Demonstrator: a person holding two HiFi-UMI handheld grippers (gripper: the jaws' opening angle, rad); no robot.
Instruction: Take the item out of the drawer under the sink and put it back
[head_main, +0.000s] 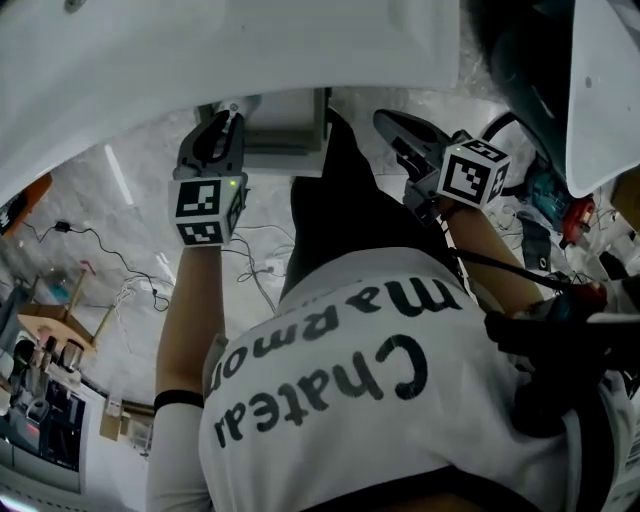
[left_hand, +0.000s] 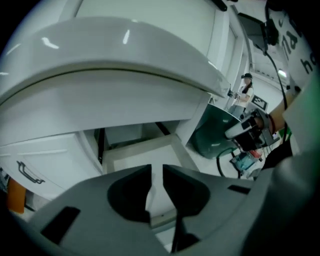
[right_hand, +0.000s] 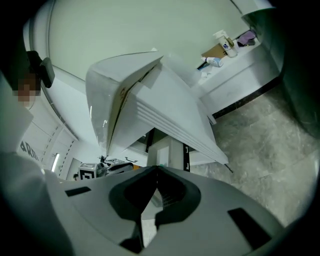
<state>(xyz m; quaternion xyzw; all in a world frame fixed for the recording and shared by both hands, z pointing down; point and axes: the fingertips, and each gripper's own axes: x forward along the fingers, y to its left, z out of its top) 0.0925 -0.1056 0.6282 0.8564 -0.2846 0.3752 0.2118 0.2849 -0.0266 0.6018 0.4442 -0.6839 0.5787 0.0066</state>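
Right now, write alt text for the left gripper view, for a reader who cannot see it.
The left gripper, jaws a narrow gap apart with nothing between them, points at an open white drawer under a white sink. The right gripper shows at far right.

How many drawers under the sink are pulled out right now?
1. The drawer sits pulled out below the sink, straight ahead of the left gripper. A closed front with a handle is beside it; the sink may hide others.
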